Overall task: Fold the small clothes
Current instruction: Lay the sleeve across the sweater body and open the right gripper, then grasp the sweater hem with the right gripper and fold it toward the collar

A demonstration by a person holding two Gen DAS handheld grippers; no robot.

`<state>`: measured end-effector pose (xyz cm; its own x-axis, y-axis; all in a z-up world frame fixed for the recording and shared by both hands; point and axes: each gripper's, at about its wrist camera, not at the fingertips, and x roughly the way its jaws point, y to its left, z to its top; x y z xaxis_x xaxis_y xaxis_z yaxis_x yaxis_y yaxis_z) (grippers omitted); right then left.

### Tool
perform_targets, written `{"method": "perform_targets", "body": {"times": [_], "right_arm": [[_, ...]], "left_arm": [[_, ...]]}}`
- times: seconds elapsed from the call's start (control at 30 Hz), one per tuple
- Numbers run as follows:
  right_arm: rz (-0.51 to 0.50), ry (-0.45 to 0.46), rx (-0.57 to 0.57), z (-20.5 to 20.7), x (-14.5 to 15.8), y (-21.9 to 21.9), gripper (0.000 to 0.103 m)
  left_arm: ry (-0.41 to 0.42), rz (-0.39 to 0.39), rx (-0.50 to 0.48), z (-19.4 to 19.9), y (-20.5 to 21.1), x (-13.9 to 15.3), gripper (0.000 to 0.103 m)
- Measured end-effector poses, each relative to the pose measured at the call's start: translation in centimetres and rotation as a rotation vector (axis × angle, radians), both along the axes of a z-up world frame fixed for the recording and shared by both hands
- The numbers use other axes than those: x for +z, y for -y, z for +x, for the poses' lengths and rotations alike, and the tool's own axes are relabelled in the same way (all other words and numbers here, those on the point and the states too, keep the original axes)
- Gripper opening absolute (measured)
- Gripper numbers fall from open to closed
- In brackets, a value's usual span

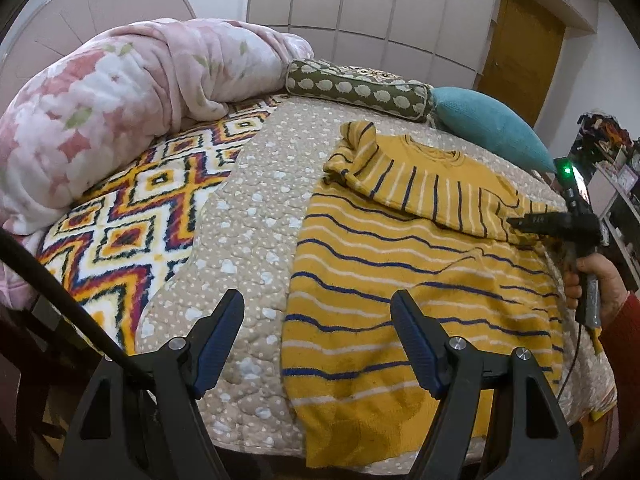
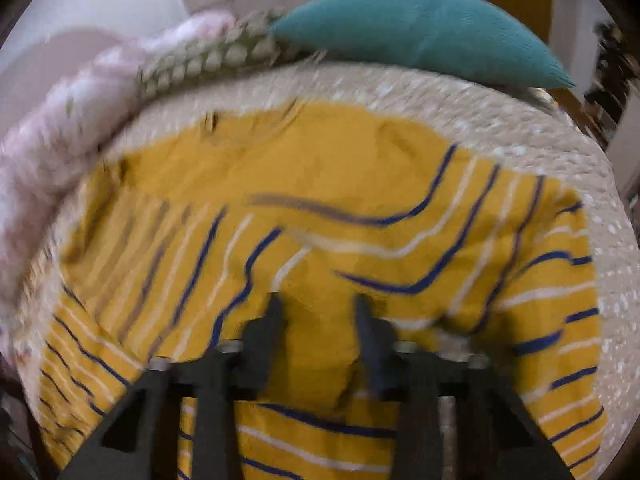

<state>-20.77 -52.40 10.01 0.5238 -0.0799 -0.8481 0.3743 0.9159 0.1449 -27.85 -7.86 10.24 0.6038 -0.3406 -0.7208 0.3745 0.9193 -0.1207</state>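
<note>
A small yellow sweater (image 1: 400,264) with blue and white stripes lies flat on the beige quilt (image 1: 248,208) of a bed. Its left sleeve (image 1: 360,152) is folded in across the chest. My left gripper (image 1: 318,312) is open and empty, held above the sweater's lower left edge. My right gripper (image 1: 520,224) reaches in from the right at the sweater's right shoulder. In the blurred right wrist view the right gripper (image 2: 318,304) has its jaws partly apart with yellow sweater fabric (image 2: 316,344) between them; whether it pinches the cloth is unclear.
A pink floral blanket (image 1: 104,108) is heaped at the left. A patterned fleece (image 1: 132,200) lies beside it. An olive bolster (image 1: 360,88) and a teal cushion (image 1: 488,124) sit behind the sweater. A wardrobe and a wooden door (image 1: 520,48) stand beyond.
</note>
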Motion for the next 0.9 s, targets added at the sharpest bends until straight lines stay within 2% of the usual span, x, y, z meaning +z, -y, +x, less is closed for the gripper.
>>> {"method": "perform_targets", "body": {"times": [0.03,0.13,0.2,0.3,0.37,0.43,0.47,0.57,0.7,0.8,0.9], "right_arm": [[-0.022,-0.005,0.023,0.1,0.0,-0.4,0.008],[-0.085,-0.005,0.035,0.0,1.3,-0.9,0.003],[-0.132,-0.003,-0.026,-0.4,2.2,0.0,0.003],[-0.234,-0.071,-0.117,-0.7,1.8,1.6,0.004],[-0.191,-0.067,-0.123,-1.2,1.7,2.1,0.008],[-0.130,0.015,-0.122,-3.0,2.9,2.4,0.015],[-0.111,0.056,-0.134,-4.4,3.7,2.7,0.025],[-0.057,0.174,-0.202,-9.9,6.3,4.2,0.044],[-0.005,0.236,-0.347,-19.4,7.6,7.6,0.056],[0.046,0.224,-0.461,-27.2,6.1,9.4,0.060],[0.083,0.195,-0.520,-32.1,3.9,9.3,0.060]], "left_arm": [[-0.008,0.000,0.000,0.1,0.0,-0.2,0.075],[-0.018,-0.005,0.007,0.4,-0.1,-0.4,0.075],[-0.012,-0.009,0.013,0.5,-0.2,-0.2,0.075],[-0.010,-0.011,0.007,0.3,-0.2,0.0,0.075],[-0.005,-0.006,-0.001,0.0,-0.1,0.3,0.075],[0.000,-0.001,-0.011,-0.5,0.1,0.6,0.075],[0.000,0.000,-0.019,-0.8,0.3,0.7,0.075],[0.008,0.006,-0.045,-1.6,1.0,1.0,0.075],[-0.008,0.014,-0.089,-2.2,2.7,0.4,0.075],[-0.033,0.024,-0.140,-2.9,4.6,-0.2,0.075],[-0.030,0.043,-0.180,-3.7,6.1,-0.4,0.075]]}}
